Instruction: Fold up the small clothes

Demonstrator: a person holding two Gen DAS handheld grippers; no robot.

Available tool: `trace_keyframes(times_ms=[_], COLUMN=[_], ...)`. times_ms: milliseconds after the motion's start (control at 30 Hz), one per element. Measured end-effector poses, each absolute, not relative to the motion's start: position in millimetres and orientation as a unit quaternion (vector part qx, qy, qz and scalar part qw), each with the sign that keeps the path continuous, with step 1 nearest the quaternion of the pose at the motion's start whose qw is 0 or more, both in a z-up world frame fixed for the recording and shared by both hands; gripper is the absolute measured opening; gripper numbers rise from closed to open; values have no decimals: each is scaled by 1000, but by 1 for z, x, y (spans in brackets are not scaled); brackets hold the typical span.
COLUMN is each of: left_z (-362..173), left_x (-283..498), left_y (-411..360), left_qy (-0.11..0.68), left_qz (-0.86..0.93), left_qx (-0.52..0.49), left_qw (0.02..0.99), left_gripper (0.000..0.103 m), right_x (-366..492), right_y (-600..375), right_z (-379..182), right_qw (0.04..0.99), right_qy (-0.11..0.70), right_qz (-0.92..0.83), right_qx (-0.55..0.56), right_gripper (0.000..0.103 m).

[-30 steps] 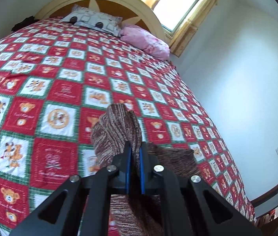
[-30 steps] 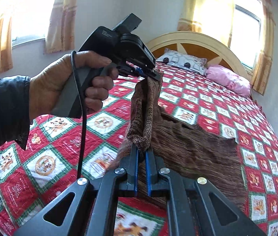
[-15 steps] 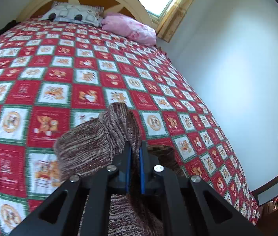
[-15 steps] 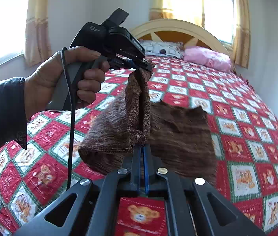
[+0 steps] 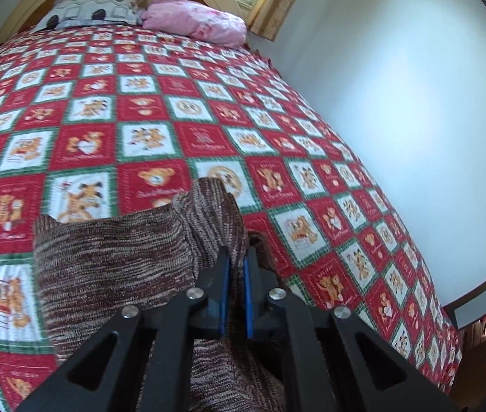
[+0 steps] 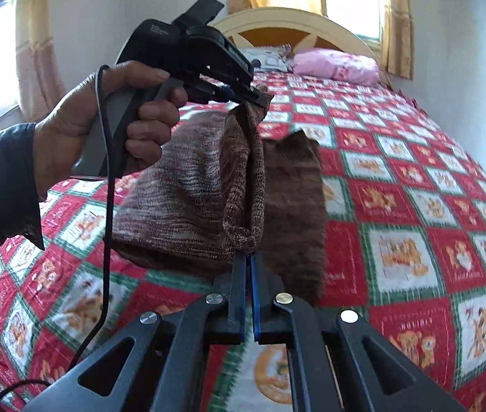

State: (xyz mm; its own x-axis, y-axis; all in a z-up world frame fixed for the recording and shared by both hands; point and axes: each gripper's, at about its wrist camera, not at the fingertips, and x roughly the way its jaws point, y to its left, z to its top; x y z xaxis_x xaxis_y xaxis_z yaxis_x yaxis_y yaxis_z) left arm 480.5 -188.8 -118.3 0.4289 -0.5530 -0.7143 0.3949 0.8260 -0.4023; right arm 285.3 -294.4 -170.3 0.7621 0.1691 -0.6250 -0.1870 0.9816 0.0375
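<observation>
A brown knitted garment [image 6: 188, 185] hangs in the air above the bed, stretched between both grippers, with its lower part draping toward the quilt. My left gripper [image 6: 258, 98], held in a hand at upper left of the right wrist view, is shut on its top edge. In the left wrist view my left gripper [image 5: 236, 261] pinches the garment [image 5: 115, 264], which spreads out to the left. My right gripper [image 6: 249, 257] is shut on the garment's lower folded edge.
The bed has a red, white and green teddy-bear quilt [image 5: 174, 103]. A pink pillow [image 5: 194, 20] and a grey patterned pillow [image 5: 95, 8] lie by the cream headboard [image 6: 297, 20]. A white wall [image 5: 397, 103] runs along the bed's right side. A black cable [image 6: 107, 240] hangs from the left gripper.
Both grippers have lifted and swung the garment leftward. It has opened into a wider hanging sheet, and more of it is off the quilt.
</observation>
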Motion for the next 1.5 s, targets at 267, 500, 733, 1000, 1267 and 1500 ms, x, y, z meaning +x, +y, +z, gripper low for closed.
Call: trace_keyframes(times_ms=[267, 500, 733, 1000, 1267, 1500], left_z=[-131, -146, -131, -139, -173, -188], left_x=[477, 480, 443, 374, 361, 347], left_y=[-219, -234, -224, -140, -101, -114], left_qy=[466, 474, 449, 391, 416, 419], left_qz=[-290, -277, -270, -190, -169, -191], left_qx=[-74, -57, 16, 77, -6, 18], left_qw=[832, 834, 851, 897, 893, 888], left_gripper=[8, 9, 55, 76, 82, 95], right_x=[281, 283, 278, 306, 369, 349], right_y=[-315, -332, -357, -347, -328, -338], right_z=[-181, -192, -190, -153, -170, -179], right_qw=[934, 928, 931, 940, 910, 910], right_qy=[348, 365, 356, 316, 397, 413], right_qz=[85, 73, 53, 101, 84, 19], right_qx=[14, 33, 64, 82, 83, 35], right_gripper=[1, 0, 0, 78, 15, 0])
